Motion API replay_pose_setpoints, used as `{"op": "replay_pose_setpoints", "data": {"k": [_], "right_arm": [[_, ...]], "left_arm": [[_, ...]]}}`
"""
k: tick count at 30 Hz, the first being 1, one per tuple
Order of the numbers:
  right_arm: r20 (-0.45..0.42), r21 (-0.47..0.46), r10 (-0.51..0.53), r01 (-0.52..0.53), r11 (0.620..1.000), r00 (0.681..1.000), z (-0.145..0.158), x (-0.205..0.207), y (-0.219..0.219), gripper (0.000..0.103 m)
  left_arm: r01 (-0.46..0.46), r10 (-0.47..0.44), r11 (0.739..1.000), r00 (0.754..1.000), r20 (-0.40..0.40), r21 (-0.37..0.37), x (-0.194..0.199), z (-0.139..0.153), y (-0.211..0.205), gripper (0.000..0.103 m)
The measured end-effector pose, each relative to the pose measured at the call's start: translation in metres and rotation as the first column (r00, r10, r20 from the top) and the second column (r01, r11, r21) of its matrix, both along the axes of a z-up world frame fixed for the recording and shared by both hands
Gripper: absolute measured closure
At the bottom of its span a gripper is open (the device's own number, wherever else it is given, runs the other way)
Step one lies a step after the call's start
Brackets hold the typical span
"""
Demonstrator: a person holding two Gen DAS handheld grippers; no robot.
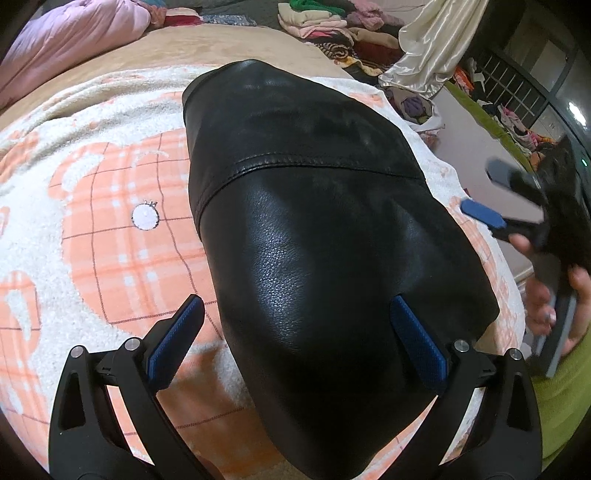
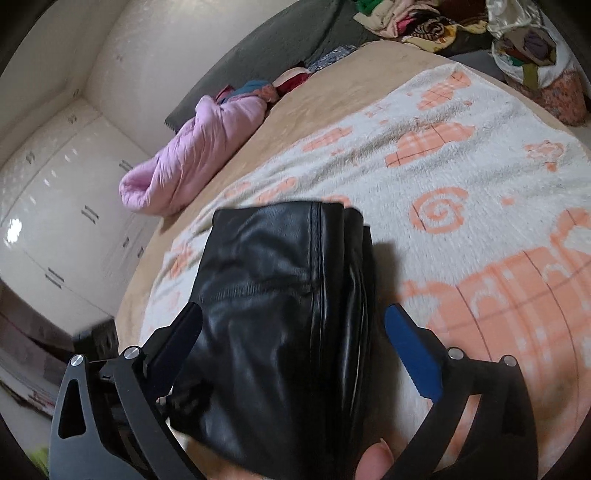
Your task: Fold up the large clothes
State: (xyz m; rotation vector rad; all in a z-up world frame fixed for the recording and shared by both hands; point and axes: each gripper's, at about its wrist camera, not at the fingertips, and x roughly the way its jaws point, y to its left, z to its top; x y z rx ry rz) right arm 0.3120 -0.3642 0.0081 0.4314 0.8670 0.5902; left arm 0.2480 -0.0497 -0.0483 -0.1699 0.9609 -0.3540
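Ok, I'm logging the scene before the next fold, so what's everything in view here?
leather garment: one, black, folded, lying on the blanket
blanket: one, white with orange plaid shapes, spread over the bed
bed cover: one, tan, under the blanket
quilt: one, pink, bundled at the bed's far edge
clothes pile: several, mixed colours, beyond the bed
wardrobe: one, white, along the wall
left gripper: open, blue pads, over the garment
right gripper: open, straddling the garment's edge
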Motion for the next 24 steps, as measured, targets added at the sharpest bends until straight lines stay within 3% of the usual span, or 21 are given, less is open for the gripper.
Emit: {"op": "replay_pose_setpoints", "data": {"k": [8, 13, 16, 21, 24], "right_arm": [[-0.036, -0.07, 0.084, -0.087, 0.994, 0.996, -0.016, -0.031, 0.014, 0.004], [-0.075, -0.062, 0.091, -0.095, 0.994, 0.993, -0.03, -0.027, 0.016, 0.004], [-0.11, -0.017, 0.1, -0.102, 0.995, 0.989, -0.04, -0.018, 0.014, 0.004], [-0.231, 0.064, 0.109, -0.096, 0.993, 0.967, -0.071, -0.001, 0.013, 0.004], [-0.227, 0.079, 0.118, -0.102, 0.992, 0.967, -0.079, 0.001, 0.013, 0.004]], "left_arm": [[-0.028, 0.028, 0.999, 1.0, 0.004, -0.038, 0.005, 0.013, 0.018, 0.009], [-0.056, 0.046, 0.985, 0.997, -0.063, -0.163, 0.022, 0.013, 0.037, 0.009], [-0.051, 0.019, 0.97, 0.991, -0.132, -0.237, 0.035, 0.004, 0.037, 0.009], [-0.034, -0.016, 0.969, 0.98, -0.2, -0.244, 0.05, -0.013, 0.025, 0.009], [-0.018, -0.032, 0.972, 0.978, -0.206, -0.235, 0.054, -0.017, 0.021, 0.008]]}}
